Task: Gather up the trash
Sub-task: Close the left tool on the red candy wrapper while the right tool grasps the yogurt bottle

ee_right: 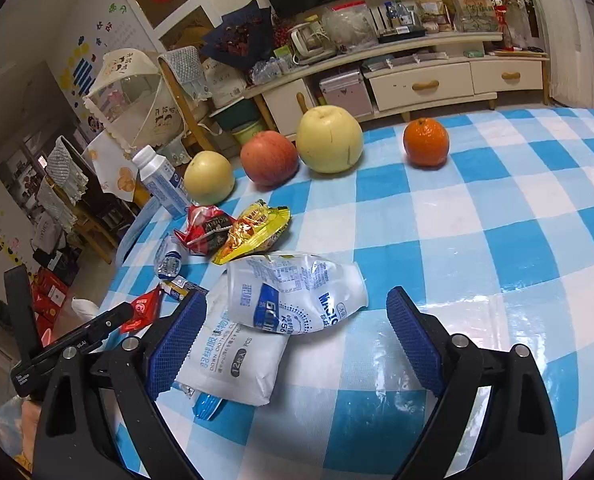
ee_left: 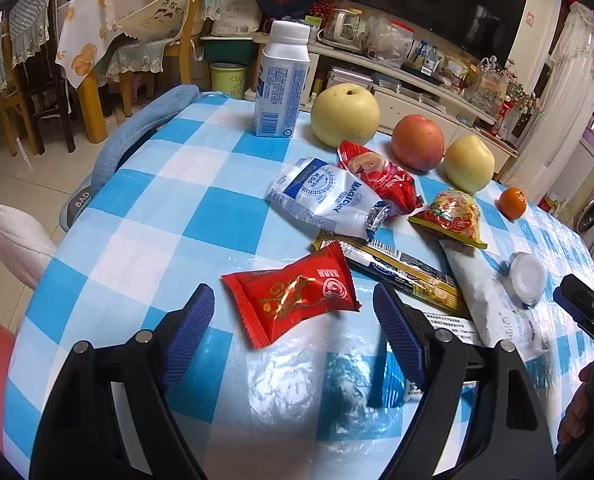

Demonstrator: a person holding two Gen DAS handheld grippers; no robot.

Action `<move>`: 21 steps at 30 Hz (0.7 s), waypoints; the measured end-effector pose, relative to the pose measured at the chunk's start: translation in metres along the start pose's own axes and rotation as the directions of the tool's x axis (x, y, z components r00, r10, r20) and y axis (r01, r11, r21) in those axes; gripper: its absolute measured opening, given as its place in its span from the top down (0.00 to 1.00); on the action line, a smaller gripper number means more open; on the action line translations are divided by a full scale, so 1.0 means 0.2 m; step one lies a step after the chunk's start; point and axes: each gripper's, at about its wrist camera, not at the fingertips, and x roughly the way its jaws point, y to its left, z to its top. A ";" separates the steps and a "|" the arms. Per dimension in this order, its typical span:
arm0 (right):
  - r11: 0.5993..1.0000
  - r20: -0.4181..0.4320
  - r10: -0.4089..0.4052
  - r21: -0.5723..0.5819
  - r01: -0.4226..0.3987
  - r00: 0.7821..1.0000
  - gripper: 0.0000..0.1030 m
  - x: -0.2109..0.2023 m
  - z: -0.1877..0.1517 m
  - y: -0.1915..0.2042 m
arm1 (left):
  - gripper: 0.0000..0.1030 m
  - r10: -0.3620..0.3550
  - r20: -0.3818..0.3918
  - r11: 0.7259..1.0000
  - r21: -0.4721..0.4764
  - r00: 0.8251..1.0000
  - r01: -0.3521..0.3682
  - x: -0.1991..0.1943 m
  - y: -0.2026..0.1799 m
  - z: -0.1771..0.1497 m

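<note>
Left wrist view: the left gripper (ee_left: 293, 312) is seen with jaws released above the checked tabletop (ee_left: 201, 216), a red wrapper (ee_left: 293, 292) lying just ahead between them, untouched. Beyond it a white pouch (ee_left: 329, 196), a red snack bag (ee_left: 381, 178) and a yellow snack bag (ee_left: 451, 216) are heaped. A white cap (ee_left: 528, 276) is shown only here. In the right wrist view the right gripper (ee_right: 293, 320) is held with jaws released over a wipes pack (ee_right: 237, 360), partly hidden by the left finger. Bare cloth is left to the right, past the orange (ee_right: 425, 142).
</note>
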 end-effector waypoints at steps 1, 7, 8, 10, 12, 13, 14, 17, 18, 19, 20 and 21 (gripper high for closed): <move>1.000 -0.005 0.001 0.002 -0.001 1.000 0.12 0.01 0.00 0.00 | 0.20 -0.001 -0.002 1.000 0.000 1.000 0.001 0.01 0.00 0.00; 1.000 -0.040 -0.008 0.003 0.008 0.999 0.12 0.11 0.00 0.00 | 0.20 0.006 -0.028 1.000 0.003 1.000 -0.006 0.07 0.00 0.00; 1.000 -0.047 -0.012 0.003 0.012 0.999 0.12 0.13 0.00 0.00 | 0.20 0.008 -0.030 1.000 0.004 1.000 -0.008 0.07 0.00 0.00; 1.000 -0.053 -0.013 0.006 0.013 0.999 0.12 0.15 0.01 -0.01 | 0.20 0.011 -0.037 1.000 0.002 0.999 -0.011 0.09 0.00 0.01; 1.000 -0.060 -0.012 0.012 0.012 0.998 0.12 0.17 0.01 -0.01 | 0.20 0.005 -0.043 1.000 -0.009 0.999 -0.005 0.10 0.01 0.01; 1.000 -0.064 -0.010 0.015 0.011 0.998 0.12 0.17 0.01 -0.02 | 0.20 0.004 -0.044 1.000 -0.014 0.999 -0.004 0.10 0.01 0.01; 1.000 -0.070 -0.007 0.020 0.009 0.997 0.12 0.18 0.01 -0.02 | 0.20 0.001 -0.049 1.000 -0.018 0.999 -0.002 0.11 0.02 0.01; 0.999 -0.084 0.003 0.035 0.000 0.996 0.11 0.21 0.01 -0.02 | 0.20 0.002 -0.050 1.000 -0.016 0.999 -0.003 0.12 0.02 0.01; 0.999 -0.085 0.006 0.036 -0.003 0.996 0.11 0.22 0.01 -0.02 | 0.20 0.003 -0.050 1.000 -0.015 0.999 -0.004 0.13 0.02 0.01; 0.999 -0.085 0.007 0.035 -0.004 0.996 0.11 0.22 0.01 -0.02 | 0.20 0.004 -0.048 1.000 -0.015 0.999 -0.004 0.13 0.02 0.01; 0.999 -0.087 0.008 0.034 -0.005 0.996 0.11 0.23 0.01 -0.02 | 0.20 0.005 -0.047 1.000 -0.014 0.999 -0.005 0.13 0.02 0.01; 0.999 -0.088 0.009 0.034 -0.006 0.996 0.11 0.23 0.01 -0.02 | 0.20 0.005 -0.047 1.000 -0.013 0.999 -0.006 0.13 0.02 0.01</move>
